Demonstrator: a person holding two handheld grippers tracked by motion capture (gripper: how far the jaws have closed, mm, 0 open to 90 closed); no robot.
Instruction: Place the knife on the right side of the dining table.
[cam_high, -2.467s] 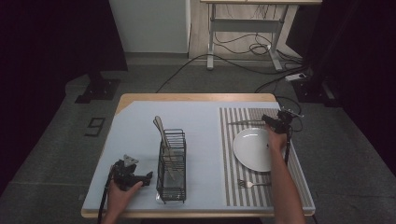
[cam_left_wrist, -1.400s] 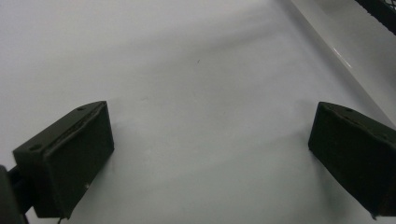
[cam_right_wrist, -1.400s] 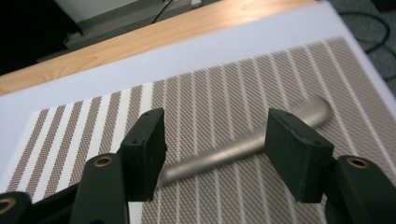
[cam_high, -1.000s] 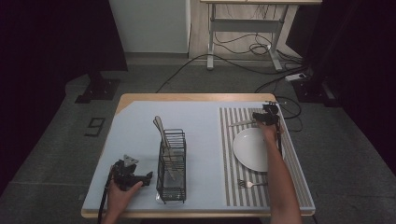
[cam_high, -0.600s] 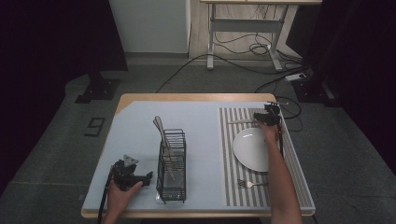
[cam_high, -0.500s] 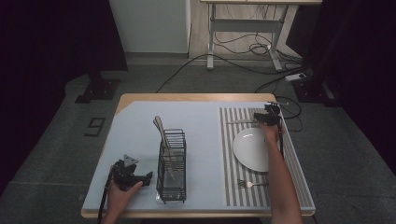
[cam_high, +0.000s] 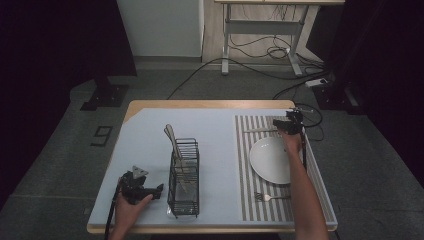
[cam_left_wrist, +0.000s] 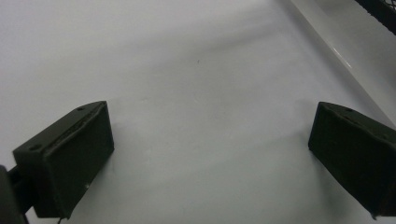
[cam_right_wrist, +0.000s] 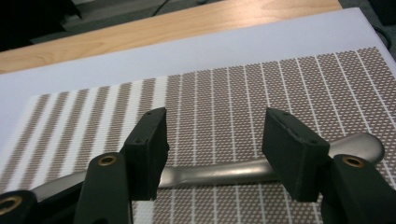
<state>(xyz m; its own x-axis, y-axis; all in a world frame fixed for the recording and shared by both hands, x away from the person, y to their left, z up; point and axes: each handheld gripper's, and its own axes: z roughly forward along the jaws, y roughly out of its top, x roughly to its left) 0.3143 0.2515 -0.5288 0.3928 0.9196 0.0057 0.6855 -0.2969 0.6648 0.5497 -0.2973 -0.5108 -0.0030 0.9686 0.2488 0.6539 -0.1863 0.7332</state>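
1. The right gripper has its jaws standing partly apart, and a metal utensil lies flat across the gap between them. The pads do not press on the handle; bare metal shows between the two black blocks, so nothing is held.

2. That utensil rests on the striped placemat, with its rounded handle end poking out to the right of the right jaw. In the high view it lies crosswise at the far edge of the mat, just beyond the white plate.

3. The spot reads as deliberate: a piece laid above the plate, as in a table setting, with a fork lying on the near side of the plate. My judgement is that the jaws straddle the handle either to let go of it or to take it.

4. The left gripper has its jaws spread wide over bare pale table cover, with nothing between them.

5. In the high view this left gripper sits at the near left corner, just left of the black wire caddy. It seems parked out of the way, close to the caddy where more cutlery stands.
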